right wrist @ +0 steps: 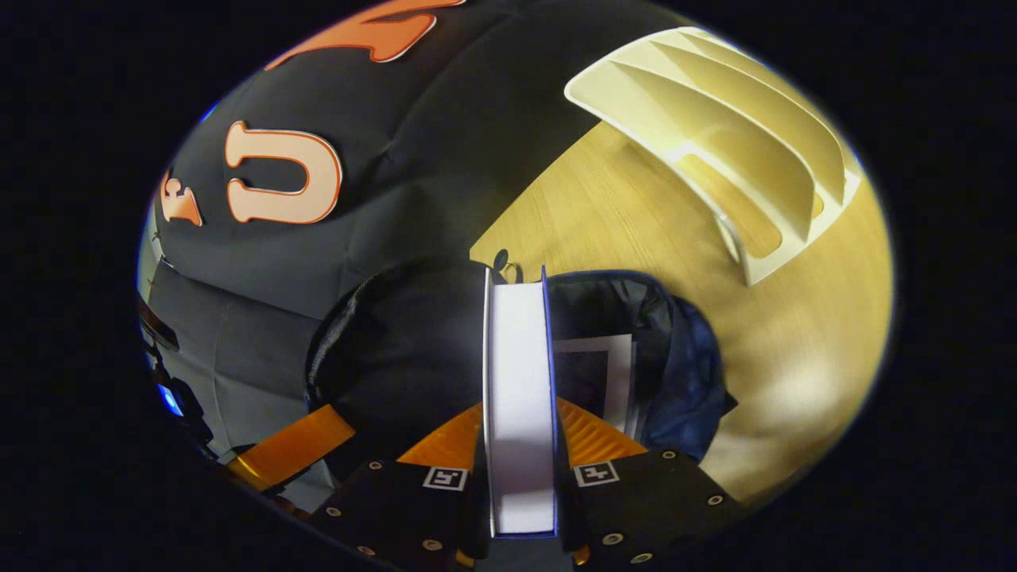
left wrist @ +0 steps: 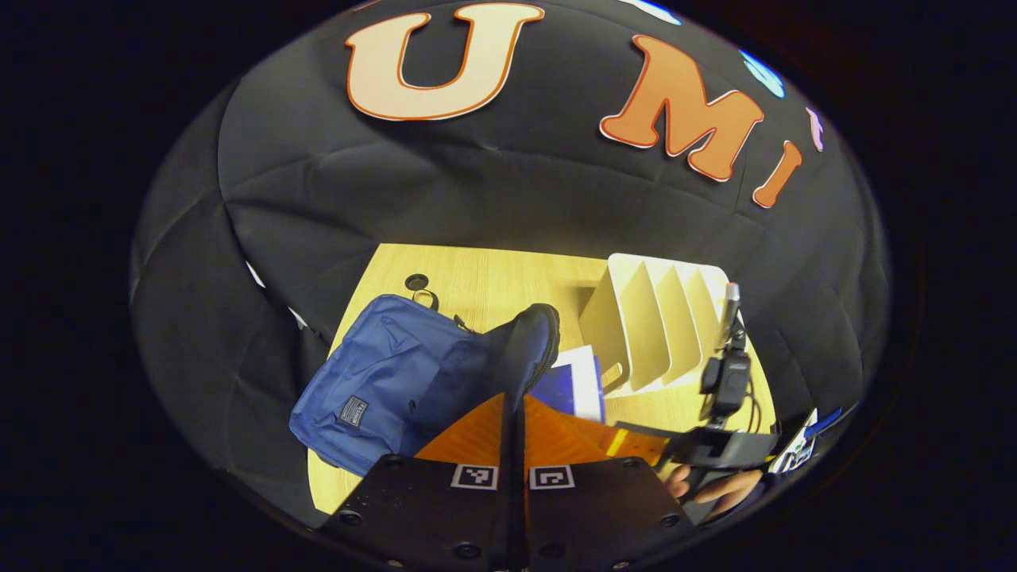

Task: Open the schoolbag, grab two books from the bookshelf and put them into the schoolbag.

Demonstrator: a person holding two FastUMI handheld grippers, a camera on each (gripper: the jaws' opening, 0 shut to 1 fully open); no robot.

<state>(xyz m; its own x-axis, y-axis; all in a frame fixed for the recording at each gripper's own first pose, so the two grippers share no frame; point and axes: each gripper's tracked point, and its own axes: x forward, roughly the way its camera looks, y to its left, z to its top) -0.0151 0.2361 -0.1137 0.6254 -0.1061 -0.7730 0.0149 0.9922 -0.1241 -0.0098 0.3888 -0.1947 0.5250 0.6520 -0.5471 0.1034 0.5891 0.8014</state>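
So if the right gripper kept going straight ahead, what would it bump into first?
Probably the open schoolbag: the right gripper holds a book edge-on, pointing into the bag's dark mouth, where another book already sits. Depth is hard to judge.

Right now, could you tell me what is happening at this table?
A person with two handheld grippers is packing a blue fabric schoolbag on the light wooden table. The left gripper is shut on the bag's black opened flap, holding it up. The right gripper is shut on a thick blue-covered book, edge-on above the bag's mouth, where another book already lies. The white slotted bookshelf looks empty.
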